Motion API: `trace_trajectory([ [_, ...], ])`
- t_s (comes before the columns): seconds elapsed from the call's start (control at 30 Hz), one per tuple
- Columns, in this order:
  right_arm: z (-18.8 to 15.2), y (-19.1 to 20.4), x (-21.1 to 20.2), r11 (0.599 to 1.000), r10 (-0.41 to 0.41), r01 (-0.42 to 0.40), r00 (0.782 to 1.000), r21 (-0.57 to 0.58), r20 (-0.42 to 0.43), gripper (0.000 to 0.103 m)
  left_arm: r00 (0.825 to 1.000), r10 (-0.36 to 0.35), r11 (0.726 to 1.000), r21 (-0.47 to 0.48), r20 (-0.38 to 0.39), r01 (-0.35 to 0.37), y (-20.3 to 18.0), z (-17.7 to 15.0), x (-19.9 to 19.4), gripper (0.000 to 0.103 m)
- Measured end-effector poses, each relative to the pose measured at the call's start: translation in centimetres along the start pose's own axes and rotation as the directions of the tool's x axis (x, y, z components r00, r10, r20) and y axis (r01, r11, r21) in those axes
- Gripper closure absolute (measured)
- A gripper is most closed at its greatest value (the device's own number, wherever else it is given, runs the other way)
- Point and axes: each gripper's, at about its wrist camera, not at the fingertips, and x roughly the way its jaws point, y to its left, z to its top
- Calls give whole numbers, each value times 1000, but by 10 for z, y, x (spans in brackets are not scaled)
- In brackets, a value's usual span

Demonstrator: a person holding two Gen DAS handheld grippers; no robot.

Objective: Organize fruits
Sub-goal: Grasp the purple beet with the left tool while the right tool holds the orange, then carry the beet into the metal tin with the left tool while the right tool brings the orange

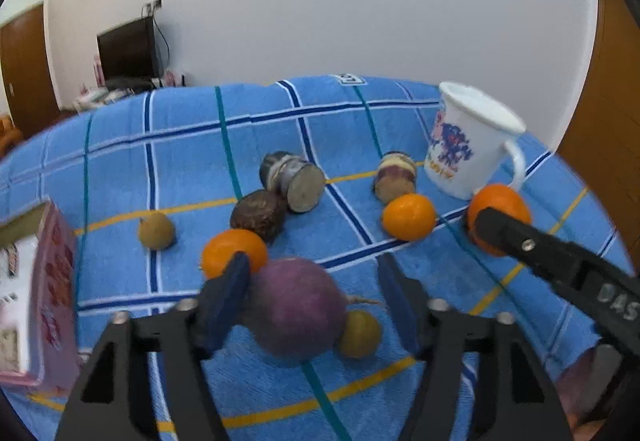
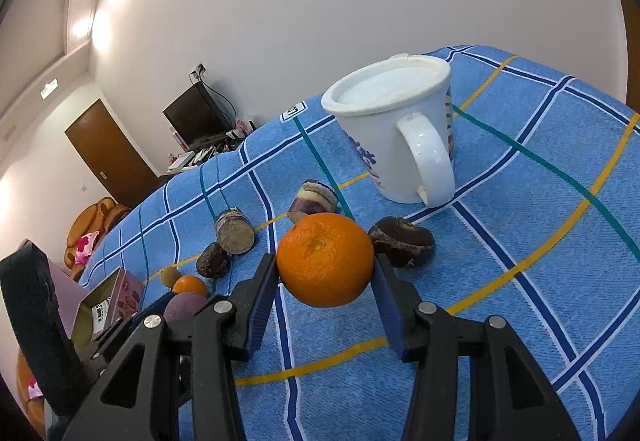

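My right gripper [image 2: 325, 275] is shut on an orange [image 2: 325, 259], held just above the blue checked cloth [image 2: 520, 225]; it shows in the left wrist view too [image 1: 498, 215]. A white mug [image 2: 396, 129] stands behind it. My left gripper [image 1: 314, 281] is open around a purple round fruit [image 1: 296, 307], its jaws well apart and not squeezing. Two more oranges [image 1: 234, 251] [image 1: 409, 216] lie on the cloth, with a dark brown fruit [image 1: 258, 215], a small green-brown fruit [image 1: 157, 231] and a small yellow-green fruit [image 1: 359, 335].
A pink box [image 1: 36, 293] stands open at the left edge of the cloth. Two cut purple-and-cream pieces [image 1: 292, 179] [image 1: 395, 175] lie at mid-cloth. A dark chestnut-like fruit [image 2: 402, 241] lies right of the held orange. A TV and a door are behind.
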Motion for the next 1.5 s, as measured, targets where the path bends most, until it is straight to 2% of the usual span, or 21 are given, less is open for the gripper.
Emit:
trace_trajectory([
  [0.07,0,0,0,1000,5,-5,1000,2,1,53,999,42,998,40,-25,-41,-7,1,2,43],
  [0.13,-1,-1,-1,1000,8,-8,1000,5,-1,53,998,34,999,18,-54,-33,-4,1,0,43],
  [0.23,-2,-1,0,1000,13,-13,1000,12,-9,53,991,-83,988,-140,-101,68,26,-3,-2,37],
  [0.27,-2,-1,0,1000,15,-15,1000,14,-12,53,983,-134,970,-220,-125,104,40,-5,3,30],
  [0.3,-2,-1,0,1000,17,-17,1000,15,-14,53,975,-175,950,-284,-140,130,50,-8,7,30],
  [0.33,-2,-1,1,1000,19,-19,1000,16,-14,53,975,-183,942,-305,-128,137,54,-8,7,33],
  [0.4,-2,0,0,1000,21,-20,1000,13,-12,53,983,-119,961,-264,-137,79,48,-5,10,39],
  [0.47,-2,1,0,1000,20,-20,1000,9,-10,53,988,-81,972,-231,-131,49,41,-3,14,49],
  [0.57,-3,0,2,1000,19,-19,1000,14,-15,53,991,-37,983,-180,-128,13,29,-4,13,50],
  [0.73,-3,-2,3,1000,19,-19,1000,22,-24,53,990,-95,977,-203,-103,72,37,-17,0,50],
  [0.9,-4,6,4,1000,3,-3,1000,-22,-14,53,993,-85,981,-179,-85,69,38,-26,-10,51],
  [1.07,-6,17,-1,996,-28,32,999,-85,45,53,993,-102,976,-197,-60,88,42,-30,-22,51],
  [1.2,-7,23,-4,992,-36,45,996,-122,79,53,993,-115,969,-223,-12,110,54,-31,-44,51],
  [1.37,-15,36,-8,980,-19,39,994,-193,106,53,996,-49,985,-163,76,61,71,-29,-81,51],
  [1.5,-23,51,-13,968,2,30,992,-248,126,53,989,15,994,-108,145,1,92,-28,-105,51],
])
